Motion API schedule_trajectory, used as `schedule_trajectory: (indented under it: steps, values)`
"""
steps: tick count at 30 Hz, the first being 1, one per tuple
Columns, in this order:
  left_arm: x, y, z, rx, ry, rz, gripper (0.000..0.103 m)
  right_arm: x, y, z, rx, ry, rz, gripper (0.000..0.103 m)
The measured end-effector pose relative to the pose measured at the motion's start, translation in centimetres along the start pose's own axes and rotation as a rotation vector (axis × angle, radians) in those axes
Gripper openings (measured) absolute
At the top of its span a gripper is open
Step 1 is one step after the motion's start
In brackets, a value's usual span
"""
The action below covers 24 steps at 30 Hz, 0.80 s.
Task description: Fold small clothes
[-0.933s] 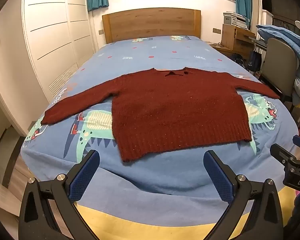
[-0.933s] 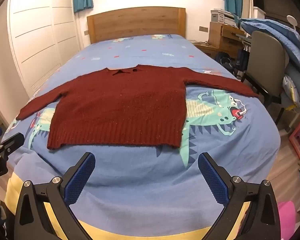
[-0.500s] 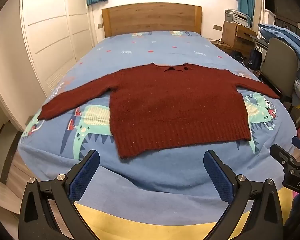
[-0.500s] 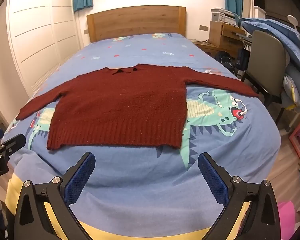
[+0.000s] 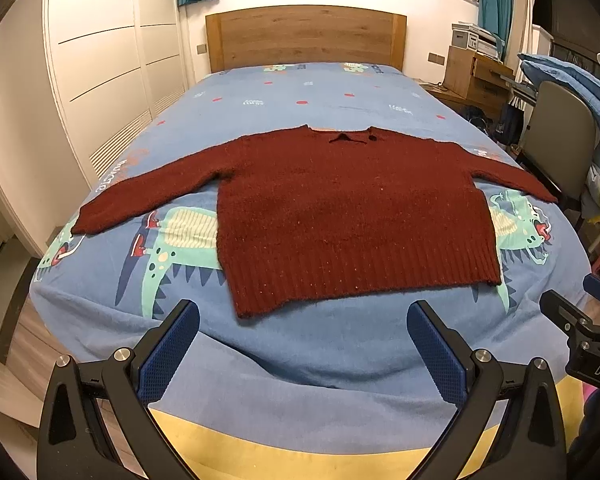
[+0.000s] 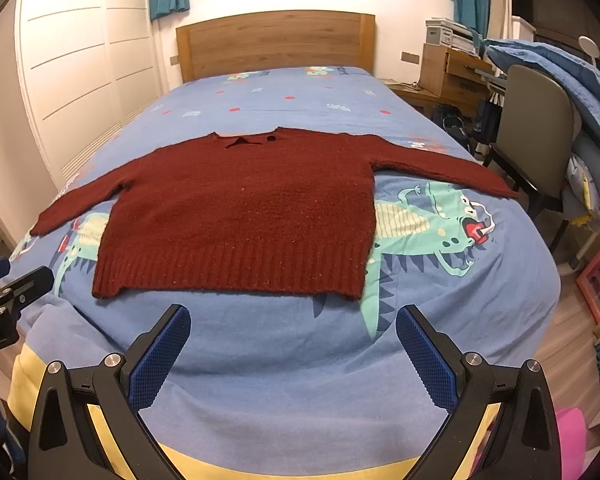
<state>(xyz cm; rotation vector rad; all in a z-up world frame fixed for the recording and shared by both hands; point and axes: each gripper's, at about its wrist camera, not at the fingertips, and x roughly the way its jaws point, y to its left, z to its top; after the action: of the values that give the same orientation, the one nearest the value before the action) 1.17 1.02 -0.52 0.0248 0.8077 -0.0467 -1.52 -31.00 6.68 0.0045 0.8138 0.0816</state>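
A dark red knit sweater (image 5: pixel 348 216) lies flat on the blue bed (image 5: pixel 300 92), collar toward the headboard, both sleeves spread out sideways; it also shows in the right wrist view (image 6: pixel 244 216). My left gripper (image 5: pixel 302 320) is open and empty, held over the foot of the bed just short of the sweater's ribbed hem. My right gripper (image 6: pixel 292 322) is open and empty, also just below the hem. The right gripper's body shows at the right edge of the left wrist view (image 5: pixel 584 340), and the left gripper's body at the left edge of the right wrist view (image 6: pixel 8 296).
The bedspread has a green dinosaur print (image 6: pixel 432 228) and a yellow band (image 5: pixel 300 452) at the foot. A wooden headboard (image 5: pixel 304 36) is at the far end. White wardrobes (image 5: pixel 100 72) stand left. A chair (image 6: pixel 540 128), wooden desk (image 6: pixel 452 72) and piled blue bedding (image 6: pixel 560 76) stand right.
Both grippers have tilted and moved slightly; the sweater sits a little lower and nearer in both views. Both grippers stay open. The sweater has not moved on the bed.
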Motion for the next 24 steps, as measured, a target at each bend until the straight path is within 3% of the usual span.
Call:
schedule_trajectory:
  steps: [24]
  values:
    - [0.26,-0.33,0.62,0.035,0.002,-0.017,0.102,0.98,0.11,0.29,-0.025,0.022,0.02,0.103]
